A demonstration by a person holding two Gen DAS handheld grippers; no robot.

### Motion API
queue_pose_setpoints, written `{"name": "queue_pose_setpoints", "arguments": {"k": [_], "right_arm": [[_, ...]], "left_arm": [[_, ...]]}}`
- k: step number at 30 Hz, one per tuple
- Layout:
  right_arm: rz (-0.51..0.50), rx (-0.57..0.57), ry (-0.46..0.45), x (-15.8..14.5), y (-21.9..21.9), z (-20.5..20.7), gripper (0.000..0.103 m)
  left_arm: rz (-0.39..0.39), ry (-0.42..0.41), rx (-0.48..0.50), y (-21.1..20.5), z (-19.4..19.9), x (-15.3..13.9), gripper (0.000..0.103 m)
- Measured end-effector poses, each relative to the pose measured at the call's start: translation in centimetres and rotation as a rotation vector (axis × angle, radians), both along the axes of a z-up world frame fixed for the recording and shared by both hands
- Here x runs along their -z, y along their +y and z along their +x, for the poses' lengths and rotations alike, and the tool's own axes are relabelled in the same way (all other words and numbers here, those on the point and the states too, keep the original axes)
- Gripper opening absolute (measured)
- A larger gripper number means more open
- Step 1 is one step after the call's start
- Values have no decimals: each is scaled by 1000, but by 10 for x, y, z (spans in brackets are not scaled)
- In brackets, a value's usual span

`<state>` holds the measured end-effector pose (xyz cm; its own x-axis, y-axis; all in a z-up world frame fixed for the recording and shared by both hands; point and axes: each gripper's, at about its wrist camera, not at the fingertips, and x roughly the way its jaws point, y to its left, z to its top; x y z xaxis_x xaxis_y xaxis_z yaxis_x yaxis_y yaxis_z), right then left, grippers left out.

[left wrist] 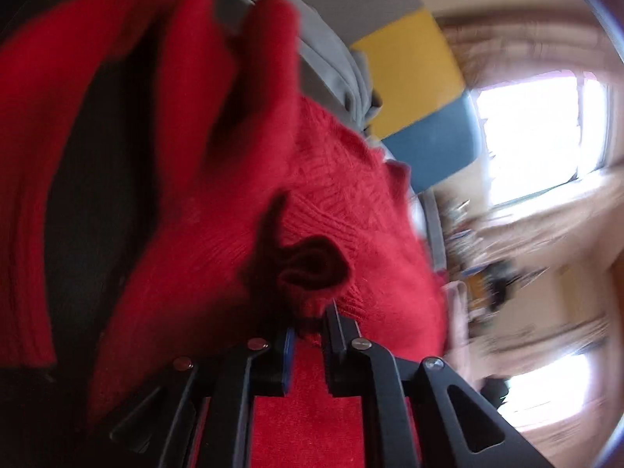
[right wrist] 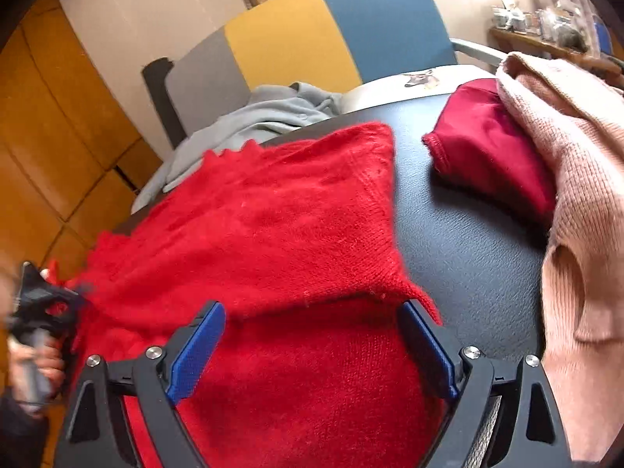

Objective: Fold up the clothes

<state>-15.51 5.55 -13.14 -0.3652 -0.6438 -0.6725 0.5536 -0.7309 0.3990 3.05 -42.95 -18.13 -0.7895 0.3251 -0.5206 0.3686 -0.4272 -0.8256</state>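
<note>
A fluffy red knit sweater (right wrist: 273, 214) lies spread on the black table (right wrist: 468, 241), with one layer folded over another. My right gripper (right wrist: 312, 335) hovers over its near part, its blue pads (right wrist: 199, 347) wide apart and not pressing on the knit. My left gripper (left wrist: 310, 323) pinches a bunched edge of the red sweater (left wrist: 331, 214), and the fabric rises in folds ahead of it. In the right wrist view the left gripper (right wrist: 46, 304) sits at the sweater's left edge, held by a hand (right wrist: 35, 366), red fabric at its tip.
A dark red garment (right wrist: 487, 148) and a pink knit sweater (right wrist: 577, 195) lie on the table's right side. A grey garment (right wrist: 253, 117) is draped on the grey, yellow and blue chair (right wrist: 312, 31) behind the table. A cluttered shelf (right wrist: 546, 23) stands far right.
</note>
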Motion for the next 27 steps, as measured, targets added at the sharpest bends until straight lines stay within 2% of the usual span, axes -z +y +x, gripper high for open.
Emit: {"name": "queue_pose_setpoints", "arguments": {"k": [2, 3, 6, 9, 11, 13, 15, 16, 19, 21, 23, 27], "right_arm": [[0, -31, 0, 1, -1, 3, 100], [0, -46, 0, 1, -2, 5, 103], [45, -58, 15, -3, -12, 10, 103], [72, -58, 30, -2, -14, 11, 103], [67, -56, 31, -2, -12, 12, 103], [56, -54, 27, -1, -8, 11, 103], [48, -53, 25, -1, -8, 10, 103], [47, -53, 25, -1, -8, 10, 103], [52, -53, 30, -1, -9, 11, 103], [51, -52, 32, -1, -11, 12, 103], [48, -55, 32, 0, -9, 9, 103], [7, -50, 18, 0, -5, 7, 103]], "left_arm": [[61, 36, -8, -4, 6, 2, 12], [55, 35, -3, -4, 8, -2, 15], [-68, 46, 32, -2, 14, -29, 17], [-211, 72, 22, -8, 18, -64, 21], [-331, 62, 28, -12, 8, -88, 25], [-449, 20, 90, -9, -17, -103, 31], [-579, -47, 168, -6, -44, -102, 31], [-668, -86, 236, 2, -64, -99, 31], [-846, -170, 471, 32, -111, -88, 31], [-901, -184, 588, 44, -125, -74, 32], [-923, -216, 670, 46, -132, -58, 33], [-871, -184, 712, 41, -129, -50, 33]]}}
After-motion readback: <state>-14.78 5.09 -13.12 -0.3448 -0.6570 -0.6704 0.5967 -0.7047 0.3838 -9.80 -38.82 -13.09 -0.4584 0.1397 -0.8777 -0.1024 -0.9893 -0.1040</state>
